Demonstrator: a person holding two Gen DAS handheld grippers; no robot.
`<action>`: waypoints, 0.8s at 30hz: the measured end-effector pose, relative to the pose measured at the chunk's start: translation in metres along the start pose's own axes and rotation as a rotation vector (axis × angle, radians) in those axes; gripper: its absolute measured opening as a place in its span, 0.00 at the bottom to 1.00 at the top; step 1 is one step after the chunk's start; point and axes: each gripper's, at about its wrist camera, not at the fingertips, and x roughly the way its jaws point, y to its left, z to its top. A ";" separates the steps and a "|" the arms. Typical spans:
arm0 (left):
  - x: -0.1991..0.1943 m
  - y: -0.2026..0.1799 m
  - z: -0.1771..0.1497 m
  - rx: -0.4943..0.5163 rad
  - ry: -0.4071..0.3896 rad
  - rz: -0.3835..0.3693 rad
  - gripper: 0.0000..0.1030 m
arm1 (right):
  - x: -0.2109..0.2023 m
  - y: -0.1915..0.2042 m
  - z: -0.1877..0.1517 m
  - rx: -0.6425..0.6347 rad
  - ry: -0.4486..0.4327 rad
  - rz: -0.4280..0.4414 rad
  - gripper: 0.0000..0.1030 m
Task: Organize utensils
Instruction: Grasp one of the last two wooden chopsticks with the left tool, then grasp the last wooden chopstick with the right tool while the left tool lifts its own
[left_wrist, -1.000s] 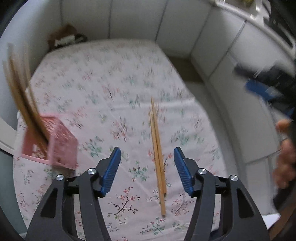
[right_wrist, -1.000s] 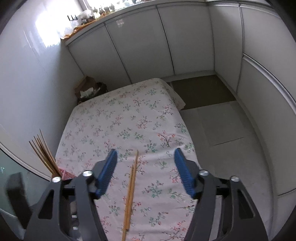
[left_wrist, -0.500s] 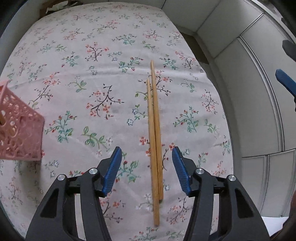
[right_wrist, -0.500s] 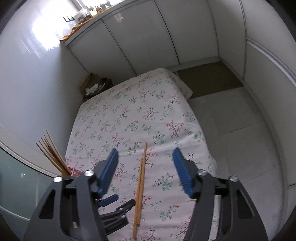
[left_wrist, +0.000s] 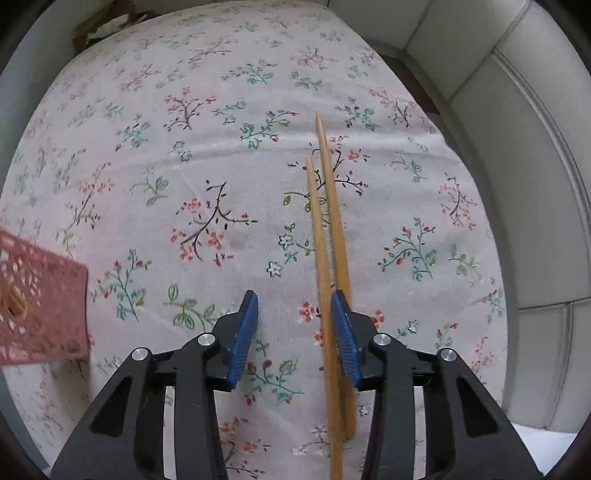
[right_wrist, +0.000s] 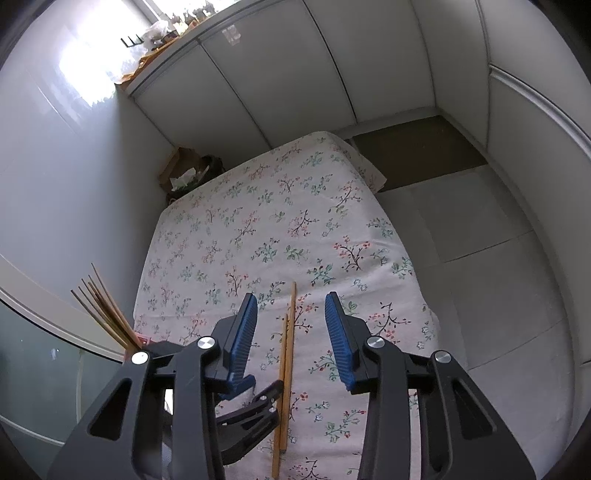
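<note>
Two wooden chopsticks (left_wrist: 325, 229) lie side by side on the floral tablecloth (left_wrist: 207, 155); they also show in the right wrist view (right_wrist: 289, 332). My left gripper (left_wrist: 293, 325) is open and low over the cloth, its right finger touching or just beside the chopsticks. It also shows from above in the right wrist view (right_wrist: 255, 397). A pink lattice basket (left_wrist: 37, 302) stands at the left, holding several chopsticks (right_wrist: 107, 314). My right gripper (right_wrist: 290, 334) is open and empty, high above the table.
White cabinet doors (right_wrist: 280, 74) line the far wall and the right side. A brown bag with clutter (right_wrist: 188, 170) sits behind the table's far left corner. The tiled floor (right_wrist: 480, 258) lies beyond the table's right edge.
My left gripper has dropped closer to the cloth and narrowed, its right finger now reaching the chopsticks. My right gripper has also narrowed and stayed high above.
</note>
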 end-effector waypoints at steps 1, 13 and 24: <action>0.001 0.000 0.001 0.000 0.003 0.007 0.30 | 0.000 0.000 0.000 0.000 0.001 0.001 0.37; -0.012 0.008 0.010 -0.035 -0.054 -0.027 0.06 | 0.018 -0.004 -0.002 0.015 0.049 -0.029 0.37; -0.126 0.025 -0.003 -0.066 -0.419 -0.180 0.06 | 0.066 -0.009 -0.015 -0.020 0.191 -0.104 0.37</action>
